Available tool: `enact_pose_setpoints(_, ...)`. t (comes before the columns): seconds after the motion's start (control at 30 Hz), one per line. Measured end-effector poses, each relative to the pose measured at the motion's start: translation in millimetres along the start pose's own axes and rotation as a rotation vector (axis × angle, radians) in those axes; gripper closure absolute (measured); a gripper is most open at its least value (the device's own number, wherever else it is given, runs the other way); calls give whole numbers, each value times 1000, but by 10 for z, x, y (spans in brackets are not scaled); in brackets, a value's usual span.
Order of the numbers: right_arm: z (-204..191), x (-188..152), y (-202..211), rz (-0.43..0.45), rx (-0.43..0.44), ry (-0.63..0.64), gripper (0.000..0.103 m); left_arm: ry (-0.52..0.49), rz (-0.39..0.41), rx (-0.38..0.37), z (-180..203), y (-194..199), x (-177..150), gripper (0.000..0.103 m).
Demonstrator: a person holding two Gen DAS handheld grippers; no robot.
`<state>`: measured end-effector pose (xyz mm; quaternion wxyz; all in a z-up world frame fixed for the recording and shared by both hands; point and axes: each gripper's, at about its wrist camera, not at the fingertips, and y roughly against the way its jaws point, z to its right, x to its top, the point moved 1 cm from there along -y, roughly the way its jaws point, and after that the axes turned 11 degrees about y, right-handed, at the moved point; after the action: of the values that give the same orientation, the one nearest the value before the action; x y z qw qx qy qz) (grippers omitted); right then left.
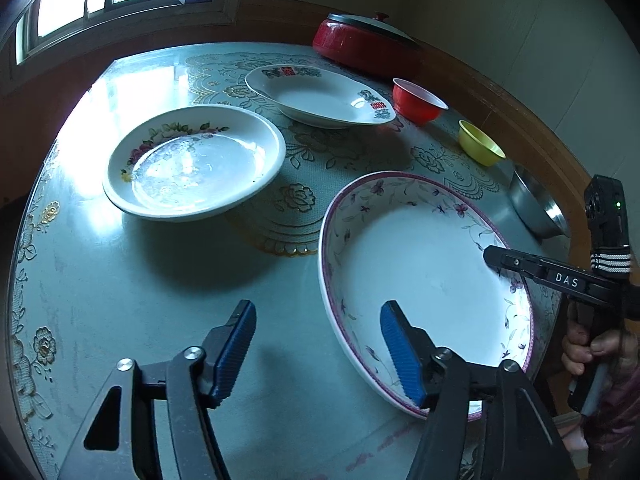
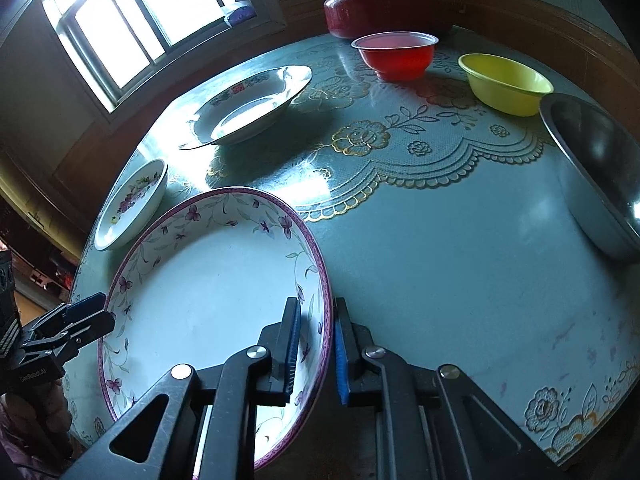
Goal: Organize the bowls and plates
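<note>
Jaws of the left gripper (image 1: 318, 354) stand apart in the left wrist view, straddling the near rim of the purple-rimmed plate (image 1: 420, 276) — one blue pad inside the rim, the other over the bare table (image 1: 120, 280), neither clearly pressing, so no grip yet on this side. It points steeply down at the plate edge, likely set to clamp as the second hold. Across the plate, the right gripper (image 1: 496, 258) reaches onto the far rim, a hand (image 1: 580, 344) wrapped round its handle. Beyond sit a floral plate (image 1: 196, 164), an oval plate (image 1: 316, 96), a red bowl (image 1: 418, 100), a yellow bowl (image 1: 480, 148), a steel bowl (image 1: 536, 208) and a lidded red pot (image 1: 364, 44). Right wrist view: jaws narrow, one pad each side of the purple-rimmed plate's wall, looks clamped on it. Gripper tilts down over the edge — two-sided hold, I judge, because the plate is wide and heavy for one grip. Left gripper shows at the opposite rim.
</note>
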<state>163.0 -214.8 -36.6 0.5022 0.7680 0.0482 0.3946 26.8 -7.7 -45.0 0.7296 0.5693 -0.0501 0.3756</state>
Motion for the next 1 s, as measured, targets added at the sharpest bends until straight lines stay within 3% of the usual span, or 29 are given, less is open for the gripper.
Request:
enact_pose_setpoints(0.07, -26, 33, -29, -3, 5, 24, 87, 5, -19, 9, 27, -45, -29, 57)
enact_pose_setpoints(0.13, -48, 70, -61, -4, 16, 39, 87, 6, -17, 29, 55, -49, -46, 77)
enact_pose_setpoints(0.23, -72, 128, -115, -4, 37, 53, 87, 15, -12, 54, 59, -49, -56, 83)
enact_pose_setpoints(0.5, -118, 280, -238, -25, 89, 109, 87, 67, 24, 107, -23, -3, -37, 85)
enact_pose_setpoints(0.77, -207, 470, -352, -56, 45, 227, 86, 71, 40, 176, 29, -48, 20, 84)
enact_pose_setpoints(1.0, -84, 423, -310, -70, 106, 240, 85, 46, 51, 222, 145, -97, 26, 83)
